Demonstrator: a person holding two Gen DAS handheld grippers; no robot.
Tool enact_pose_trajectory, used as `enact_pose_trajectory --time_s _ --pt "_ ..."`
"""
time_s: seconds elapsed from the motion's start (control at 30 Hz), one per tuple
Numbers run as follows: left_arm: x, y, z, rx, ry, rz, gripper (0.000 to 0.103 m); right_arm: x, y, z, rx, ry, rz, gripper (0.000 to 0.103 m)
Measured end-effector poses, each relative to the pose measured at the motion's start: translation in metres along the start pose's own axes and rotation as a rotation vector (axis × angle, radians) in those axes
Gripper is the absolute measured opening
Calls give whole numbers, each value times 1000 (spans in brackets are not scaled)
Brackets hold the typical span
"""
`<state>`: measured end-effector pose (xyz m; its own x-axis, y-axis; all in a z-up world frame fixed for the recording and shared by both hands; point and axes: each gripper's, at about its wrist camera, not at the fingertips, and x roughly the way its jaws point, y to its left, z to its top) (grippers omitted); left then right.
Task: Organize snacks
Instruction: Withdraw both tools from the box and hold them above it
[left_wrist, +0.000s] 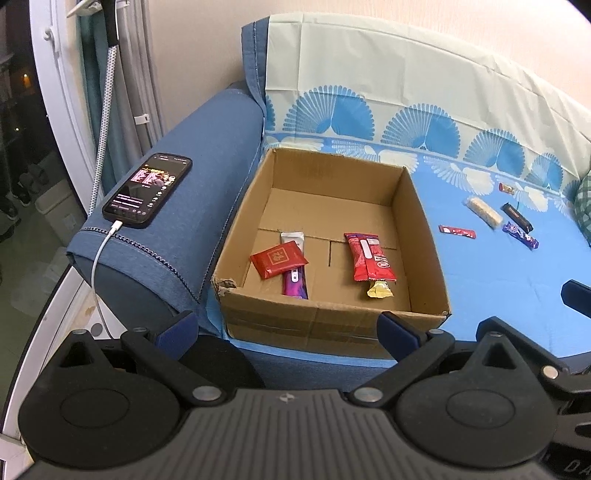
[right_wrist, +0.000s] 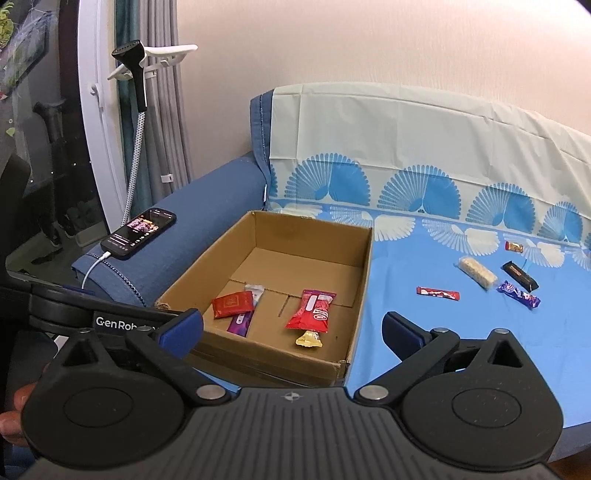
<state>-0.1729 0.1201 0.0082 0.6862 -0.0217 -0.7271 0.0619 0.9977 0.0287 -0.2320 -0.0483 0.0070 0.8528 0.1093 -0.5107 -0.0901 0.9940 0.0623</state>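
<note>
An open cardboard box (left_wrist: 424, 236) (right_wrist: 364, 295) sits on the blue sofa cover. Inside lie a red packet (left_wrist: 279, 258) (right_wrist: 233, 304) on a purple bar (left_wrist: 295, 286) (right_wrist: 242, 323), a red wrapper (left_wrist: 369, 256) (right_wrist: 313, 310) and a yellow candy (left_wrist: 379, 289) (right_wrist: 309, 339). Loose snacks lie to the right: a red stick (left_wrist: 457, 231) (right_wrist: 438, 293), a pale rice bar (left_wrist: 484, 210) (right_wrist: 477, 272), a black bar (left_wrist: 517, 216) (right_wrist: 519, 276), a purple bar (left_wrist: 521, 235) (right_wrist: 519, 294) and a small red candy (left_wrist: 507, 188) (right_wrist: 514, 246). My left gripper (left_wrist: 288, 328) and right gripper (right_wrist: 291, 328) are open and empty, in front of the box.
A phone (left_wrist: 147, 188) (right_wrist: 138, 234) on a charging cable lies on the blue armrest (left_wrist: 207, 192) left of the box. A white door frame and curtains stand at far left. A patterned cover (left_wrist: 406, 92) drapes the sofa back. A green checked cushion (left_wrist: 583, 206) sits at far right.
</note>
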Motion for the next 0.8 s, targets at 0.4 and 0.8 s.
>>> enact_pose_trajectory --time_s 0.4,0.8 --pt "-2 1 -3 2 -1 -7 103 -1 0 -2 -1 6 1 102" --pt "6 0 -5 0 27 -8 103 7 0 -4 5 36 3 102"
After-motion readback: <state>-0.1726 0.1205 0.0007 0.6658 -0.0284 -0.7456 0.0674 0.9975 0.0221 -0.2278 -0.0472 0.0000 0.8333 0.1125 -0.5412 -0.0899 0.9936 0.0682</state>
